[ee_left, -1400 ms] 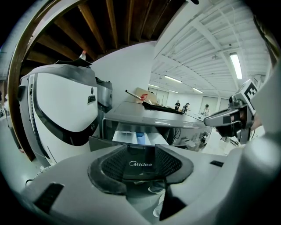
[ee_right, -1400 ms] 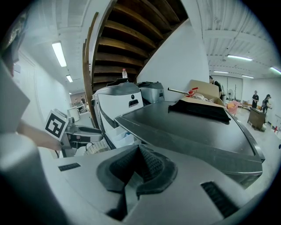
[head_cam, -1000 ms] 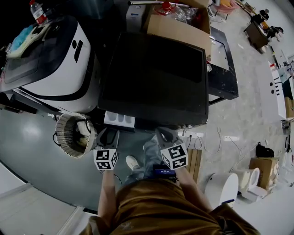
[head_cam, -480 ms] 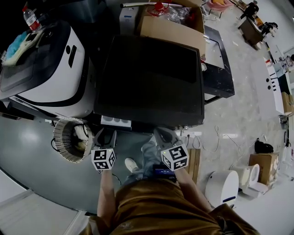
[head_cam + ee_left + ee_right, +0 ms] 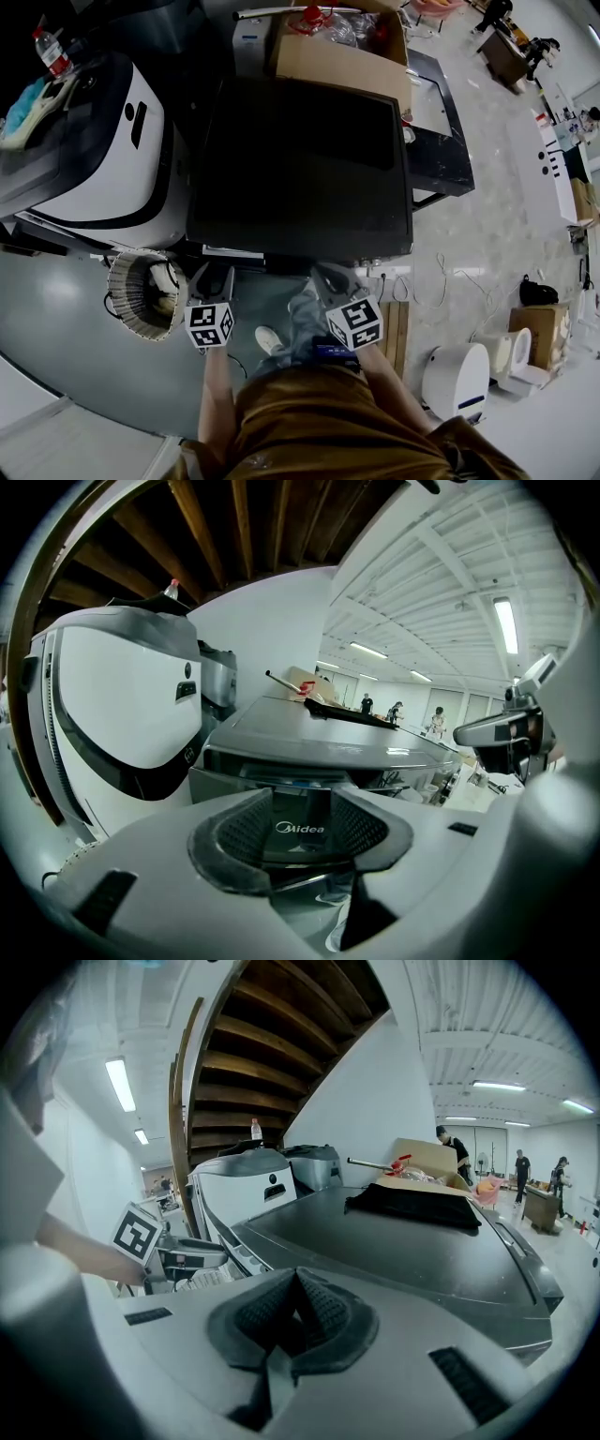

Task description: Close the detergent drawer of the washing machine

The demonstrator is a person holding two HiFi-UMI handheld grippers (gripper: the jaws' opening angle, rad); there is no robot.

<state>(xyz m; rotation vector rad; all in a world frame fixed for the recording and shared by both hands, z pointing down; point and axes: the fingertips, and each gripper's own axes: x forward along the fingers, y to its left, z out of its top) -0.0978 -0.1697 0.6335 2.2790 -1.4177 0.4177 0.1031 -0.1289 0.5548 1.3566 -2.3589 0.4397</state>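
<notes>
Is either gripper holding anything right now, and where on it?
Nothing is held. The left gripper has its jaws apart, facing the detergent drawer front; the right gripper is shut and empty.

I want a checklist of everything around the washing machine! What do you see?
Surface: washing machine top is dark; a black cloth lies at its far edge.
Job's things: detergent drawer shows only a thin pale edge under the top, so it is nearly shut.
Clutter: woven basket on the floor; cardboard box behind; bottle on the white machine.
Grippers: left hand-held gripper has its jaws apart, facing the drawer front; right hand-held gripper has its jaws together, empty.
Cables: thin cables on the floor by a power strip.
Surroundings: wooden stairs overhead; people far off.
</notes>
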